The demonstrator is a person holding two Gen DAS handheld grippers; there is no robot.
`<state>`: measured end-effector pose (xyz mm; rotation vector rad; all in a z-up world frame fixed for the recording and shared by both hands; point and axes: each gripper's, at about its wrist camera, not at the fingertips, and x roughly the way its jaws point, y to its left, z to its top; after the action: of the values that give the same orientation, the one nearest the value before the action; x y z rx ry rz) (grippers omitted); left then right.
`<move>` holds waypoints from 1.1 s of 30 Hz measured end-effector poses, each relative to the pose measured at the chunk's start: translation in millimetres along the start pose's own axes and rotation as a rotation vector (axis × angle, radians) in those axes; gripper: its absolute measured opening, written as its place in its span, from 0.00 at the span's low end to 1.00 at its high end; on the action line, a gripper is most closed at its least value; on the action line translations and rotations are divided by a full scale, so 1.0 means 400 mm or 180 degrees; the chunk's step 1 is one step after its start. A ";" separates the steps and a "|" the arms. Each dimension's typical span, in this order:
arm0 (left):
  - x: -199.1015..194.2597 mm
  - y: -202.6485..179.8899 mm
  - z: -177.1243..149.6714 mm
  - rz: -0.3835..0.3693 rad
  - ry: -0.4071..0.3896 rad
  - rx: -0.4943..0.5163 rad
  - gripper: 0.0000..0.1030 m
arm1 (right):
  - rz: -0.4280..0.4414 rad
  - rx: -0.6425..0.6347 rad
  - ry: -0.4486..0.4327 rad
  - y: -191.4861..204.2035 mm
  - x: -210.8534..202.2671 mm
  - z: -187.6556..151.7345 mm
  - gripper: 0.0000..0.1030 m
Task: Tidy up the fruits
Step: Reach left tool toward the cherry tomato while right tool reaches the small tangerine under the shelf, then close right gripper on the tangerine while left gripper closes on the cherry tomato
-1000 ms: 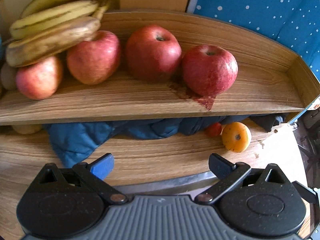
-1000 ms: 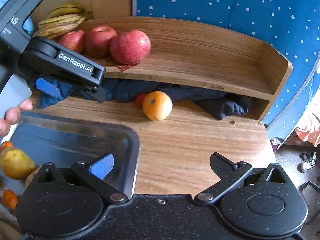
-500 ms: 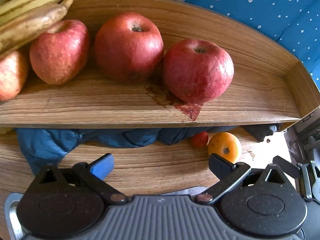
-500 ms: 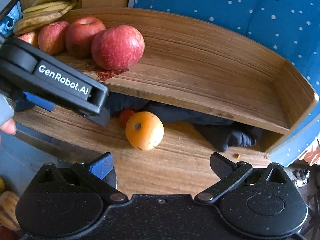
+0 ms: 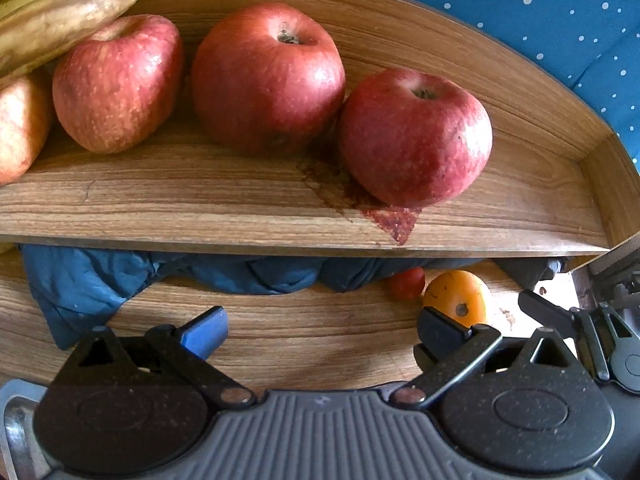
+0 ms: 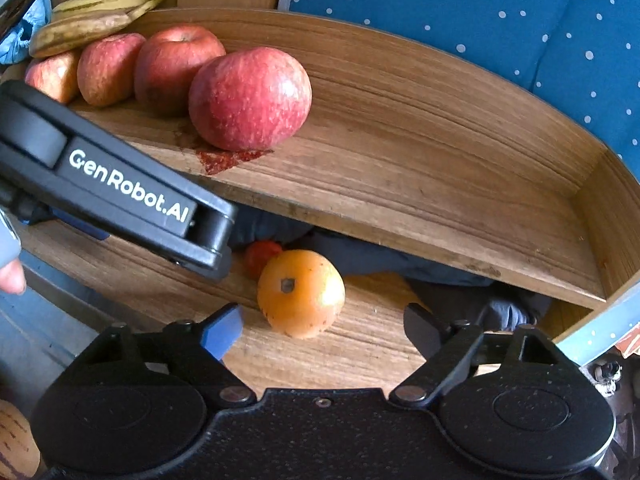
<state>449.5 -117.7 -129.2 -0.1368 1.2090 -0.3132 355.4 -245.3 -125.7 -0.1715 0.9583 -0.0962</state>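
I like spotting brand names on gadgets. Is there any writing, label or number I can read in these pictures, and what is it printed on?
"GenRobot.AI": white letters on the black side of the left gripper, seen from the right wrist camera.
No other writing can be read: none shows on the apples, the bananas, the orange, the wooden shelf or the right gripper.

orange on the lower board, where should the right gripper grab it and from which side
Grip the orange across its round middle, one jaw on each flank, coming in low from the front. The shelf overhangs behind it, and the small red fruit sits behind it, so the front is the open side. The right gripper is open and faces it.
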 end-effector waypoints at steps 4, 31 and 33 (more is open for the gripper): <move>0.003 0.001 0.003 -0.0049 0.0006 -0.0033 0.99 | 0.0014 -0.0020 -0.0027 -0.007 0.017 0.005 0.76; 0.066 -0.112 0.017 -0.0262 -0.0030 -0.0050 0.67 | 0.0041 0.0198 -0.0067 -0.074 0.024 -0.035 0.46; 0.071 -0.123 0.017 -0.0269 -0.0033 -0.0032 0.61 | 0.0031 0.0207 -0.0067 -0.074 0.025 -0.035 0.46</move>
<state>456.8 -173.7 -138.9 -0.1985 1.1968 -0.3799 349.6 -277.4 -136.1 -0.1077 0.9338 -0.1162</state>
